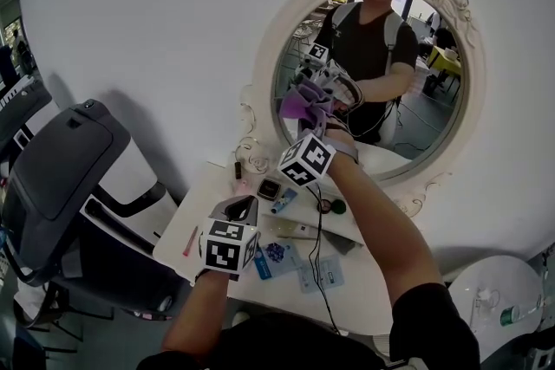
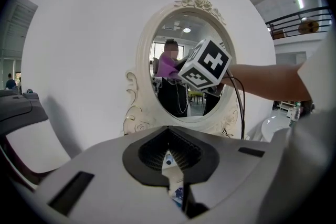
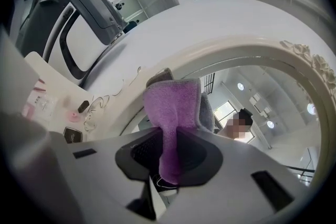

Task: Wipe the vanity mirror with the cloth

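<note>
Here, right claw clamped on a purple cloth, cloth standing up ahead of it against the mirror, left claw closed on nothing, table below it.

Looks like a mock dressing corner inside a big open hall: ornate cream-framed oval mirror on a plain white wall, small white table strewn with cosmetics, yellow office furniture in the reflection, railed balcony far right.
</note>
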Action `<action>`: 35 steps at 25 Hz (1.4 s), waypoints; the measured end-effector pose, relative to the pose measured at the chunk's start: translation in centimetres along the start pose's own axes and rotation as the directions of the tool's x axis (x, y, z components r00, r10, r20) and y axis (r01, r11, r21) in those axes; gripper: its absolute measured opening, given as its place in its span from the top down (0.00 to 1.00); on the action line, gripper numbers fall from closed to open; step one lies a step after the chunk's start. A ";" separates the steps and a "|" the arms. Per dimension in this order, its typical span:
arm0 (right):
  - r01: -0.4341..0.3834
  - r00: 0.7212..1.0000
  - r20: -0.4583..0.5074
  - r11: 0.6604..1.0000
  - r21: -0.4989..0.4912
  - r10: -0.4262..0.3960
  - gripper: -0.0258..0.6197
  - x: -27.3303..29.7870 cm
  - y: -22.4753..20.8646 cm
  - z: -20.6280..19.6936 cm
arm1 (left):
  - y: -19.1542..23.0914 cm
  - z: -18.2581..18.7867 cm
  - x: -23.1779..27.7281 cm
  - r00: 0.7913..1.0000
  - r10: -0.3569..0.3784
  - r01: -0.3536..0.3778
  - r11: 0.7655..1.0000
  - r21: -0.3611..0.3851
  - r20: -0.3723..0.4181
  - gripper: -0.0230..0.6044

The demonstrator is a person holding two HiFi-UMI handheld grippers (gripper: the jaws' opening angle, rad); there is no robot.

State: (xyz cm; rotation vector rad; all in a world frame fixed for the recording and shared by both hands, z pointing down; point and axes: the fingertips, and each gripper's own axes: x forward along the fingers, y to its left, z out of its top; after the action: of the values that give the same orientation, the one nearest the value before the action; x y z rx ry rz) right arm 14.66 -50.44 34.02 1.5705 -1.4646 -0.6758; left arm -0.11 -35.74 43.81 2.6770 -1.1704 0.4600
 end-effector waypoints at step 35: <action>0.185 0.965 -0.167 0.977 -0.104 -0.200 0.85 -9.1 -7.3 -10.4 | -3.8 -0.7 5.6 0.959 -0.268 0.277 0.956 0.099 -0.094 0.96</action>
State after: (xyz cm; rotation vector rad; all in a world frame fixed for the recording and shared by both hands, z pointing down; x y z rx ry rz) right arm 25.67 -39.70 31.20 1.6729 -1.1472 -0.6835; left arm 6.18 -36.80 46.30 2.8269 -0.7567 0.5932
